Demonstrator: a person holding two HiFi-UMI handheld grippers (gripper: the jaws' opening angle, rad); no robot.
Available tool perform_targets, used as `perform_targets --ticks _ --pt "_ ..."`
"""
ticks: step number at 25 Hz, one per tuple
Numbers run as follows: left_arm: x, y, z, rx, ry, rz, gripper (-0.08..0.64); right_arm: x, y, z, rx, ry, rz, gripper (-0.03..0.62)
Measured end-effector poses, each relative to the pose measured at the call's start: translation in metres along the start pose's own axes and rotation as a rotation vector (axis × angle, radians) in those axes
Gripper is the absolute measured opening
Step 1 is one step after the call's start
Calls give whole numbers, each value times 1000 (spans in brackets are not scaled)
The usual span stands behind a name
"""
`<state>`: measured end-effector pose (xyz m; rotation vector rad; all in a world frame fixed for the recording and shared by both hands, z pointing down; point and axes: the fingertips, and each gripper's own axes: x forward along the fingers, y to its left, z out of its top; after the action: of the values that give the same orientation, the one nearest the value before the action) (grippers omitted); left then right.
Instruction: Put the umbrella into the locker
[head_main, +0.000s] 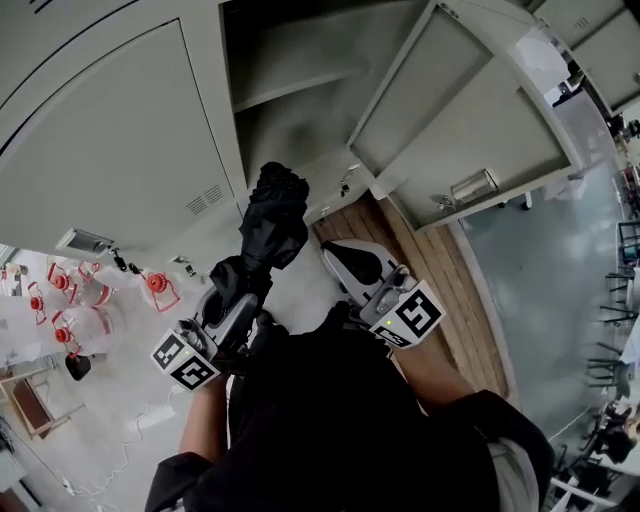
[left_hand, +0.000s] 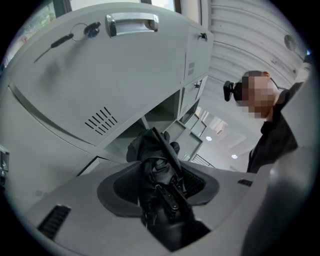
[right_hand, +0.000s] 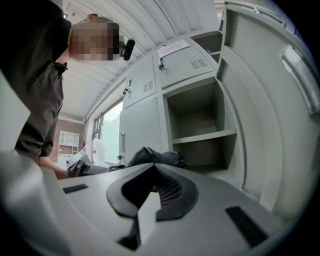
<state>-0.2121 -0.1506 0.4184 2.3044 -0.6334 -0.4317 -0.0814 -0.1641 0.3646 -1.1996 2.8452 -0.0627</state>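
A folded black umbrella (head_main: 272, 220) points toward the open locker compartment (head_main: 300, 100), its tip close to the opening. My left gripper (head_main: 238, 298) is shut on the umbrella's lower part. In the left gripper view the umbrella (left_hand: 159, 165) runs up between the pads, with the open compartment (left_hand: 162, 112) beyond it. My right gripper (head_main: 352, 262) sits just right of the umbrella, shut and empty. In the right gripper view the gripper (right_hand: 150, 170) faces the open compartment with its shelf (right_hand: 202, 136), and the umbrella (right_hand: 155, 156) shows just past the jaws.
The open locker door (head_main: 470, 110) swings out at the right, over a wooden strip (head_main: 440, 290) of floor. A closed locker door (head_main: 110, 130) stands to the left, with keys (left_hand: 75, 34) hanging from its lock. Several red-capped water bottles (head_main: 70, 300) stand at the lower left.
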Motion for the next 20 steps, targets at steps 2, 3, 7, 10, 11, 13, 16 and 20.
perform_targets --ticks 2,3,7,10,11,13,16,20 --pt "15 6 -3 7 1 45 212 2 -12 -4 6 6 22 11" --pt "23 9 -4 0 -7 68 212 3 -19 -5 12 7 34 11" --pt "59 19 -4 -15 -51 140 212 5 -45 -1 27 -7 97 11" --pt "84 22 -5 -19 -64 174 210 2 -59 0 23 -9 139 11" --pt "91 23 -3 -12 -66 184 210 2 -64 0 25 -13 149 11" --pt "104 25 2 18 -67 208 210 4 -73 1 32 -19 171 11" --pt "117 30 11 63 -74 251 210 7 -79 1 28 -17 207 11" --pt "132 38 22 86 -95 295 210 9 -84 4 26 -17 239 11"
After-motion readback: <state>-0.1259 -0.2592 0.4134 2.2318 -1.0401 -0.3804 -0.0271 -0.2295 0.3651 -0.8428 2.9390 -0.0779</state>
